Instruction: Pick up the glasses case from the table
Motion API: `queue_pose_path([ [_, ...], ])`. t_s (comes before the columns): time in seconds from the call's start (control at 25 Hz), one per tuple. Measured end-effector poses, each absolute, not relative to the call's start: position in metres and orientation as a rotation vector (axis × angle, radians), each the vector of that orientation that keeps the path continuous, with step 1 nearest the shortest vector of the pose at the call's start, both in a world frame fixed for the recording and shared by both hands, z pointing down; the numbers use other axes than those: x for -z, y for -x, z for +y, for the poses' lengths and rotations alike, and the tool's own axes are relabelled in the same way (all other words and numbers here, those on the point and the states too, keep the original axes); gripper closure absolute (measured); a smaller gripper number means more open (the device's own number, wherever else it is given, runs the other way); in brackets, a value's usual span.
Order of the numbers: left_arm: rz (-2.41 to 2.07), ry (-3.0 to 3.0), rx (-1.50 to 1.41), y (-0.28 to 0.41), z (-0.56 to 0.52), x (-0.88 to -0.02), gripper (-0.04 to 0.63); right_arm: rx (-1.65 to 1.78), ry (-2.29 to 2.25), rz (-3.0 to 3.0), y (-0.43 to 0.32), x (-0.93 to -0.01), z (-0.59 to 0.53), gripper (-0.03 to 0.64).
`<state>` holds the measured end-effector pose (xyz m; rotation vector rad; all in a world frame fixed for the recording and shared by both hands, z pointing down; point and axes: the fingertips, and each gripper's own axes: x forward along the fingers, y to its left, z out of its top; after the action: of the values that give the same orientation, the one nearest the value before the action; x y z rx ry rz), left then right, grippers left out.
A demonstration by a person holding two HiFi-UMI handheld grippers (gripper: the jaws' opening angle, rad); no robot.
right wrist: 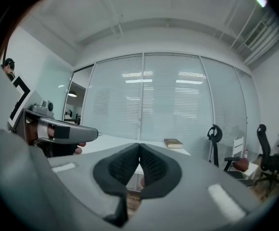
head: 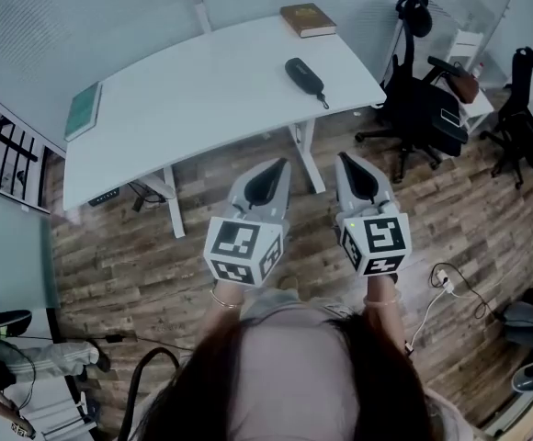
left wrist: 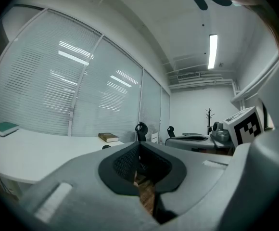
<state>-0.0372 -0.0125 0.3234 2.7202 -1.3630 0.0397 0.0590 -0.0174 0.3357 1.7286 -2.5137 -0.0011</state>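
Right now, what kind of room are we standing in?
Probably an office. There is a big white desk, black swivel chairs on a wooden floor, and glass walls with blinds like meeting rooms have.

Table top (head: 202,81): white and smooth, with a faint sheen noted. Glasses case (head: 303,74), at 1 o'clock on it: dark and matt, material not resolved. Floor (head: 487,237): wood plank, grain visibly rough. Left gripper (head: 280,165) and right gripper (head: 343,159) shells: grey matt plastic. Pads (right wrist: 125,165): black, finely ribbed.
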Motion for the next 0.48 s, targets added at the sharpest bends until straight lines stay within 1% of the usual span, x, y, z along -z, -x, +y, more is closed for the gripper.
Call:
queue_pose_path([
  [0.48,-1.318,-2.733,-0.050,0.054,-0.055,-0.329,0.586,0.058,-1.783,-2.445,-0.048,-0.341,-0.056,0.614],
])
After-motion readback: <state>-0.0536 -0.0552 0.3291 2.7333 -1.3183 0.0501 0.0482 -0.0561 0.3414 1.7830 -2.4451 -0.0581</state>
